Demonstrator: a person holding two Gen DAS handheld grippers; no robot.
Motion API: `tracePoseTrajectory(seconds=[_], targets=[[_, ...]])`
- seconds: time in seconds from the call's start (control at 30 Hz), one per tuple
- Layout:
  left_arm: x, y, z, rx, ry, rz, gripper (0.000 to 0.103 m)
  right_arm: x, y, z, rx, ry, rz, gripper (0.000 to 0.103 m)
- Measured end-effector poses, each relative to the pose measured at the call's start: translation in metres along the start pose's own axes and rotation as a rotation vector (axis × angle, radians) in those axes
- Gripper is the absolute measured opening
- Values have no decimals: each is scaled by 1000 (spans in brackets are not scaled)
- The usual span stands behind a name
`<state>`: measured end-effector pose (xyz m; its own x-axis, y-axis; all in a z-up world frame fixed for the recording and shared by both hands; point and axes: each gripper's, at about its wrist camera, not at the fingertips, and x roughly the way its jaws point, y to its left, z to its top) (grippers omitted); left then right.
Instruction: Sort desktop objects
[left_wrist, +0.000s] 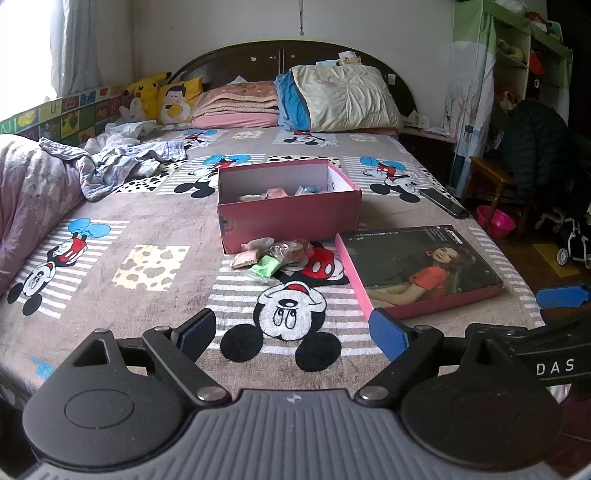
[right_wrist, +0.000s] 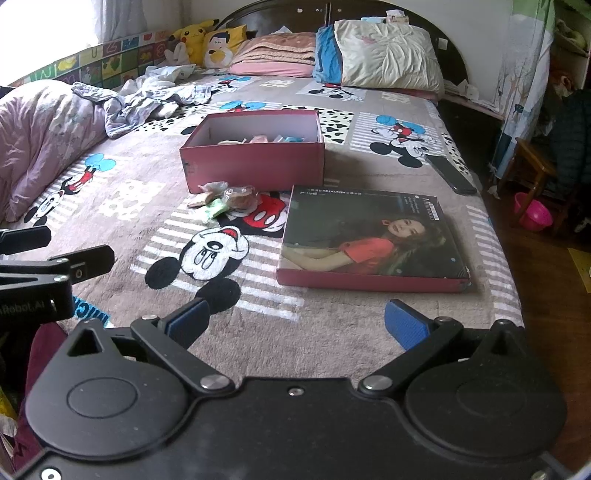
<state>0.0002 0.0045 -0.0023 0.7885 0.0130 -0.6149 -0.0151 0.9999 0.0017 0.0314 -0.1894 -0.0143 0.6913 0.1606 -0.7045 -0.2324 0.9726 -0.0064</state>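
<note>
An open pink box (left_wrist: 290, 216) (right_wrist: 255, 162) stands mid-bed with several small packets inside. Just in front of it lies a small pile: a green packet (left_wrist: 266, 266) (right_wrist: 213, 208), a peach packet (left_wrist: 243, 258) and a clear-wrapped brown roll (left_wrist: 291, 249) (right_wrist: 240, 197). The box's lid (left_wrist: 417, 269) (right_wrist: 369, 236), printed with a picture, rests to the right. My left gripper (left_wrist: 291, 332) hovers open near the bed's front, well short of the pile. My right gripper (right_wrist: 295, 321) is open too, empty, just before the lid. The right gripper's blue fingers (left_wrist: 561, 295) show at the left view's edge.
A black phone (left_wrist: 443, 202) (right_wrist: 452, 173) lies near the bed's right edge. Crumpled clothes (left_wrist: 122, 155) and a purple quilt (right_wrist: 44, 125) fill the left side. Pillows (left_wrist: 340, 98) and plush toys sit at the headboard. A stool and pink basin (right_wrist: 533, 212) stand on the floor right.
</note>
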Motion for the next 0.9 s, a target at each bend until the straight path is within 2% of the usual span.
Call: tracePoseTrajectory(seconds=[0.9], targets=[[4,1,-3,2,9,-3,90,8,4,3,-23,13,3,102]])
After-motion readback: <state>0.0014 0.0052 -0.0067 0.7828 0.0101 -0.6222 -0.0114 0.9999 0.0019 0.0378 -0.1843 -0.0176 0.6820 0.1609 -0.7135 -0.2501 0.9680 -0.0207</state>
